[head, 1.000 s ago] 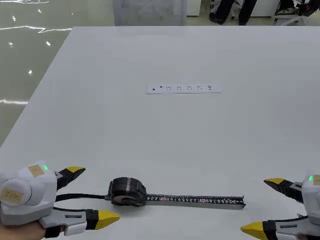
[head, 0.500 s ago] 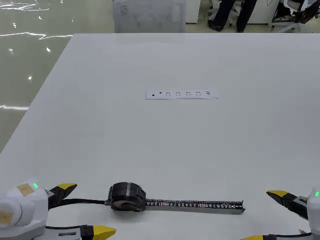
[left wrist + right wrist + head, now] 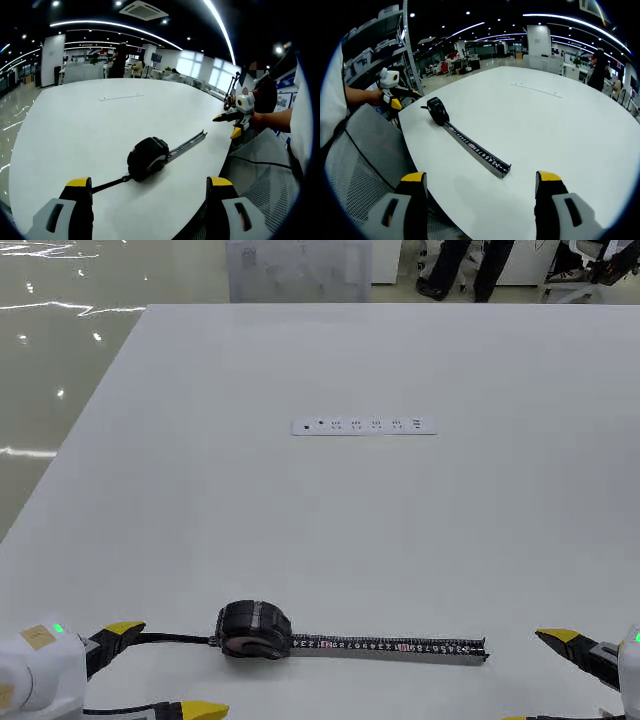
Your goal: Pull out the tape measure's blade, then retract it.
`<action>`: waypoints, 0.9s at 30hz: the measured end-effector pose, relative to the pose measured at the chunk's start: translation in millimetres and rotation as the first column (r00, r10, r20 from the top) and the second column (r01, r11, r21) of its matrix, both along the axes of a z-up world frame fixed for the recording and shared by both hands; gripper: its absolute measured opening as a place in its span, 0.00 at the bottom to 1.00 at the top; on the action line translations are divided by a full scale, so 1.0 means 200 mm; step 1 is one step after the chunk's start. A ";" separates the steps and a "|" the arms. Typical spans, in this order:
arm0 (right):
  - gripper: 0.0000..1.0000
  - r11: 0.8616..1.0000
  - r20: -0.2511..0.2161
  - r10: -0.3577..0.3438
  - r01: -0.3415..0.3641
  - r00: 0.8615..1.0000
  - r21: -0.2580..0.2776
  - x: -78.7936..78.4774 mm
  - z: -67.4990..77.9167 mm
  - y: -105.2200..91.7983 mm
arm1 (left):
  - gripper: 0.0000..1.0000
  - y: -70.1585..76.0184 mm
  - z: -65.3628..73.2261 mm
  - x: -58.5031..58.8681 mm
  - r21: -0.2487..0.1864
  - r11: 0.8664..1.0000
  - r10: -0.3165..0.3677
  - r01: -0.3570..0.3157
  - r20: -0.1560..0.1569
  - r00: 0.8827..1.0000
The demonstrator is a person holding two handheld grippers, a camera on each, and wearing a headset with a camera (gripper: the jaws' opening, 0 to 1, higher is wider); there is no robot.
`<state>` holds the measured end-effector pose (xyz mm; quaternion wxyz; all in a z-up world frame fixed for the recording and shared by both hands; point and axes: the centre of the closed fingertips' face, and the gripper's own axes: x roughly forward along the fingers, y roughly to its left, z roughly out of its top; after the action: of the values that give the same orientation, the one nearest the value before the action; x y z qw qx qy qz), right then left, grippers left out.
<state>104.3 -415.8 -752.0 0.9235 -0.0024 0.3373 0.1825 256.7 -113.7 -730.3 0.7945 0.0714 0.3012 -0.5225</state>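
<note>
Two sets of tongs flank the work in the head view. The left tongs (image 3: 160, 668) are at the lower left corner, jaws spread wide with nothing between them. The right tongs (image 3: 560, 675) are at the lower right, cut off by the frame so that just one yellow tip shows. Between them, near the front edge of the white tabletop (image 3: 420, 530), the black tape measure (image 3: 255, 630) lies on its side. Its blade (image 3: 400, 647) is drawn out flat to the right, and the free end stops short of the right tongs. A thin black strap (image 3: 175, 638) runs from the case leftward and ends close by the upper left jaw. Farther back, mid-table, is a flat white bar that looks like a power strip (image 3: 364, 426).

In the left gripper view, the two yellow-tipped jaws stand well apart and grip nothing. The tape measure is ahead of them on the tabletop, apart from both jaws, with the strap trailing toward the left-hand jaw. The blade points away toward the right tongs, which a hand (image 3: 259, 120) holds beyond the table edge.

In the right gripper view, these jaws are also spread and empty. The blade's free end lies on the tabletop just ahead of the gap between them, touching neither. The blade runs back to the case, and beyond it are the left tongs, over a grey mesh chair (image 3: 365, 160).
</note>
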 end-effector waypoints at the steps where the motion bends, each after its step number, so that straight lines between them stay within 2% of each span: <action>1: 0.90 1.000 -0.001 0.000 0.000 1.000 0.000 0.00 0.00 0.00 | 0.91 0.00 0.00 0.00 -0.001 1.000 0.001 -0.001 0.000 1.000; 7: 0.90 1.000 -0.004 0.005 -0.005 1.000 -0.005 -0.01 -0.01 0.01 | 0.91 -0.01 0.01 0.00 -0.002 1.000 0.005 -0.005 -0.006 1.000; 14: 0.90 1.000 -0.006 0.002 -0.002 1.000 -0.001 -0.01 -0.02 0.01 | 0.90 -0.02 0.03 0.02 -0.007 1.000 0.007 -0.007 0.001 1.000; 16: 0.90 1.000 -0.004 0.000 0.000 1.000 0.001 0.00 -0.01 0.01 | 0.90 -0.02 0.01 0.02 0.012 1.000 0.015 -0.015 -0.014 1.000; 18: 0.89 1.000 -0.002 -0.001 0.001 1.000 0.003 0.00 -0.01 0.01 | 0.90 -0.04 0.03 0.01 -0.017 1.000 0.018 -0.019 -0.026 0.999; 21: 0.89 1.000 -0.003 -0.001 0.001 1.000 0.006 0.00 -0.01 0.01 | 0.90 -0.05 0.03 0.02 -0.009 1.000 0.029 -0.029 -0.032 0.999; 23: 0.89 1.000 -0.002 -0.003 0.003 1.000 0.008 0.00 -0.01 0.01 | 0.90 -0.07 0.03 0.02 -0.014 0.999 0.040 -0.040 -0.050 0.998; 27: 0.89 1.000 0.000 -0.003 0.003 1.000 0.013 0.01 -0.01 0.01 | 0.89 -0.10 0.02 0.02 -0.003 0.999 0.037 -0.038 -0.053 0.998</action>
<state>106.0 -413.1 -754.9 0.9238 0.0040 0.3361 0.1833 261.3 -133.1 -726.4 0.7960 0.0503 0.3225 -0.5098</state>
